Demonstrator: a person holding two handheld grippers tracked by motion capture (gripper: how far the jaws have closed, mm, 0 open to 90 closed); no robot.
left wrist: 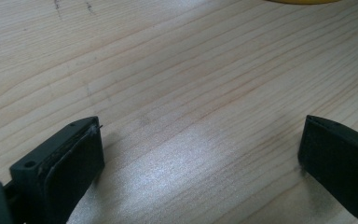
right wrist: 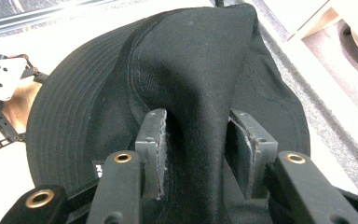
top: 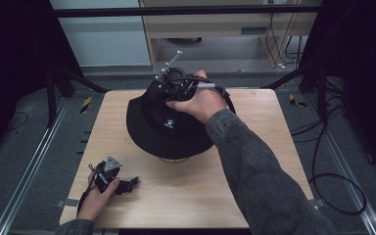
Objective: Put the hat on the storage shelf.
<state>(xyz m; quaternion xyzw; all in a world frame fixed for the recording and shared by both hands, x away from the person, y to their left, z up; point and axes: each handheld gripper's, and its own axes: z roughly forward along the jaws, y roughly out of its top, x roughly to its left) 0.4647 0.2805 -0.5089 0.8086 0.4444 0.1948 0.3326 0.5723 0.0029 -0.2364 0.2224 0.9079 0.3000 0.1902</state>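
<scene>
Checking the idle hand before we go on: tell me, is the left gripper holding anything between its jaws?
No: the left gripper has its jaws wide apart over the bare wooden table.

- Black hat (right wrist: 191, 60): matt woven cloth, rows of stitching round the brim.
- Table (left wrist: 177, 84) beneath the hat: pale wood, fine grain, faint sheen.
- Right gripper (right wrist: 195, 144) at the hat's crown: dull grey pads, rough frayed edges, brass-coloured rivets.
- Left gripper (left wrist: 200, 154), on the table well apart from the hat: matt black plastic.
</scene>
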